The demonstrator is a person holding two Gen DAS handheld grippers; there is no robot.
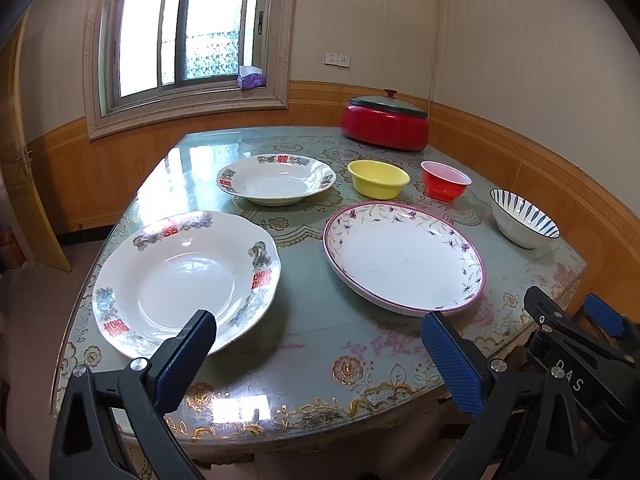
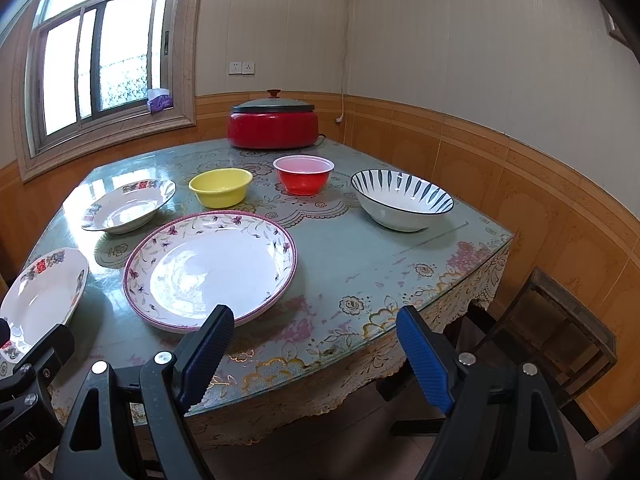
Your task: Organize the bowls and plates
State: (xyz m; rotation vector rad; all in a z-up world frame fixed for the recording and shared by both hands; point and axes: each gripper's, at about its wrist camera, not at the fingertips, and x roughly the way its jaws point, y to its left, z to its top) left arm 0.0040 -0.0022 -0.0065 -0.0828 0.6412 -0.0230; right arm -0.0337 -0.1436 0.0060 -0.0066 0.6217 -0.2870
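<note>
Three plates lie on the table: a large white plate with red characters at the near left, a smaller matching plate behind it, and a pink-rimmed floral plate in the middle. Behind are a yellow bowl, a red bowl and a blue-striped white bowl. My left gripper is open and empty over the table's near edge. My right gripper is open and empty, also near the front edge.
A red electric pot with a lid stands at the back of the table. A wooden stool stands right of the table. Walls close in behind and to the right.
</note>
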